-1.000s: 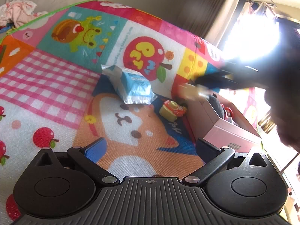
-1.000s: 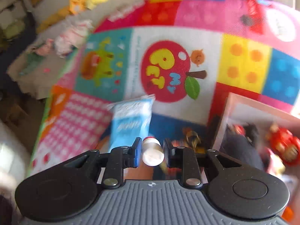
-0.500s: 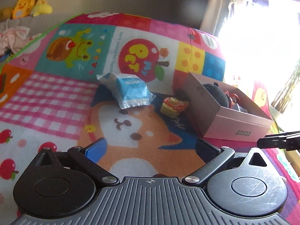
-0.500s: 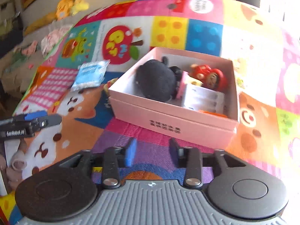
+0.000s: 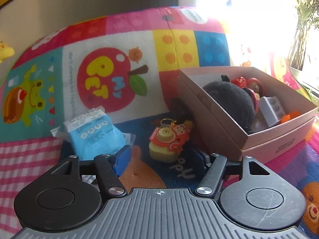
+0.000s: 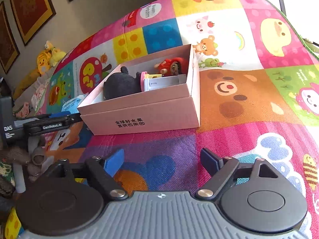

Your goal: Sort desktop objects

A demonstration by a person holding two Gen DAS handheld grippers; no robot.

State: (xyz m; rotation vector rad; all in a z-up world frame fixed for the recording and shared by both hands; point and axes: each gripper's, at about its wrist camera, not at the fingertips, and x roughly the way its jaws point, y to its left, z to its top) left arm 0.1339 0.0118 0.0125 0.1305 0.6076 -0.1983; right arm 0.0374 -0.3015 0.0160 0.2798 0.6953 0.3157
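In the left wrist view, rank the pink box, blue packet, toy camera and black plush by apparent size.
1. pink box
2. black plush, partly hidden by the box wall
3. blue packet and toy camera: the packet looks somewhat larger, but the left tongs cover its lower edge, so this ranking is unsure.

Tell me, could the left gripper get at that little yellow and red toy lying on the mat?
Probably yes. The left gripper is open, its jaws spread wider than the toy, which lies just ahead of them on the mat. Nothing sits between; the pink box stands close beside it.
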